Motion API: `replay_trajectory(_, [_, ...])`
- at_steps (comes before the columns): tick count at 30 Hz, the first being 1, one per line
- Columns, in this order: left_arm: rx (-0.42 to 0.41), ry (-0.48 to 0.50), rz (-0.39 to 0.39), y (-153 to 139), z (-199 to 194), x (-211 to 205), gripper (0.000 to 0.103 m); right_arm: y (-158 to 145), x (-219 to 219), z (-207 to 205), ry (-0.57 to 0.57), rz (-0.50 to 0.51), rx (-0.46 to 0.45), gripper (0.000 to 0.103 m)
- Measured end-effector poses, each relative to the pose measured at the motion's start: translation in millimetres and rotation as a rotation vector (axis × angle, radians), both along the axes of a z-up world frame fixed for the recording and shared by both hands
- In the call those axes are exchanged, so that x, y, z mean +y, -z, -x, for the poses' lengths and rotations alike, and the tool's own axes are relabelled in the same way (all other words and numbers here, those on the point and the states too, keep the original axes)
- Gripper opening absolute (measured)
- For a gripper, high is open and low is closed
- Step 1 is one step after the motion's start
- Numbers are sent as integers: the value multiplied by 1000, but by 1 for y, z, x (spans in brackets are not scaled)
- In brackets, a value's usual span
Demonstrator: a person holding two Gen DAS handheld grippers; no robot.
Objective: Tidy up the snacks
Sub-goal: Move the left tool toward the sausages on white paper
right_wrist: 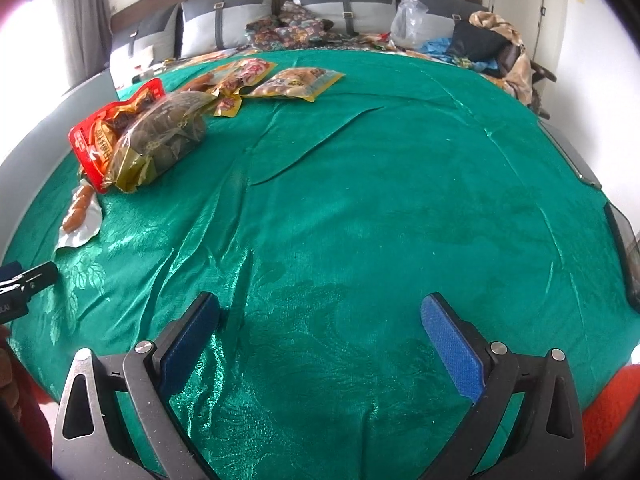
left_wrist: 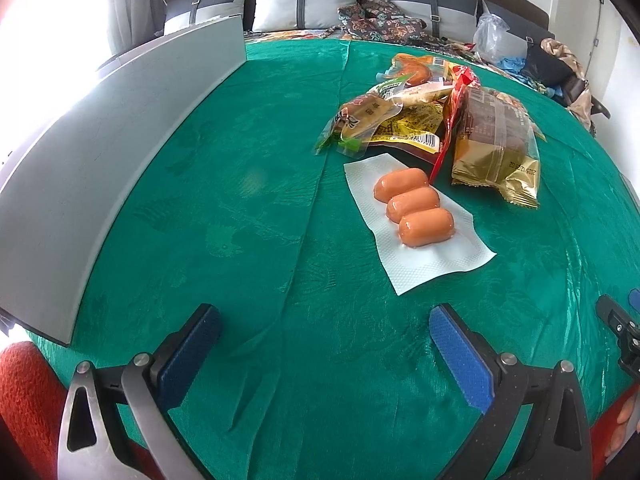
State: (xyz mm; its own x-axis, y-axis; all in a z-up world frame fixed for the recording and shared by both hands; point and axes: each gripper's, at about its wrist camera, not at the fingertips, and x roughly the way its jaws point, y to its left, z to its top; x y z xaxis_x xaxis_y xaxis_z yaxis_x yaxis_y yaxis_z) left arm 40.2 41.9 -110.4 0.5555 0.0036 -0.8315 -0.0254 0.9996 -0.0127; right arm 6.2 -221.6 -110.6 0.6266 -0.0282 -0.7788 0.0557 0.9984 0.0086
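Both grippers, left gripper (left_wrist: 324,344) and right gripper (right_wrist: 320,332), gape over bare green cloth (right_wrist: 360,200); snack pile (left_wrist: 440,120) ahead.

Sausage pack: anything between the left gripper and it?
Nothing visible. Only bare green cloth lies between the open left gripper and the sausage pack. The other snack bags sit beyond it, not in the path.
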Motion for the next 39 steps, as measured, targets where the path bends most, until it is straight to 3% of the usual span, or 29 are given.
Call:
replay_trajectory(14, [0, 10, -1, 1, -1, -1, 103, -1, -1, 2, -6, 0, -19, 103])
replay_trajectory(27, [6, 17, 2, 1, -2, -1, 103, -3, 1, -3, 35, -1, 56, 102])
replay_trajectory(32, [47, -1, 4, 0, -7, -1, 103, -5, 2, -13, 55, -10, 134, 102])
replay_trajectory(39, [46, 18, 1, 0, -6, -1, 103, -4, 2, -7, 36, -6, 116, 103])
